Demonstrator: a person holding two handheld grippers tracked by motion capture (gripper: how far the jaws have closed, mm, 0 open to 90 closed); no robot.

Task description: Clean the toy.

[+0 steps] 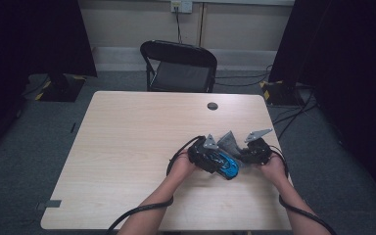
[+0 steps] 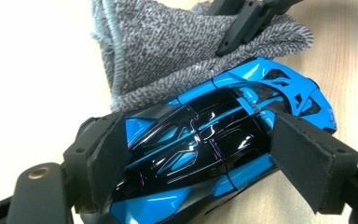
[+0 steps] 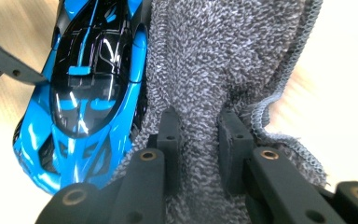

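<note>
your left gripper clamps the blue toy car by its sides just above the table, steadying it so your right gripper, pinched on the grey cloth, can wipe its flank.

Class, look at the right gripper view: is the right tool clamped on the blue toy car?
No, the right tool is pinched on the grey cloth, while the blue toy car lies beside it.

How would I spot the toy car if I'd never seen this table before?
Start at the pale wooden table and look near its front edge, where two hands meet. The left tongs clamp the car by its sides, beside a grey cloth. It is glossy blue and black, the one bright thing there.
</note>
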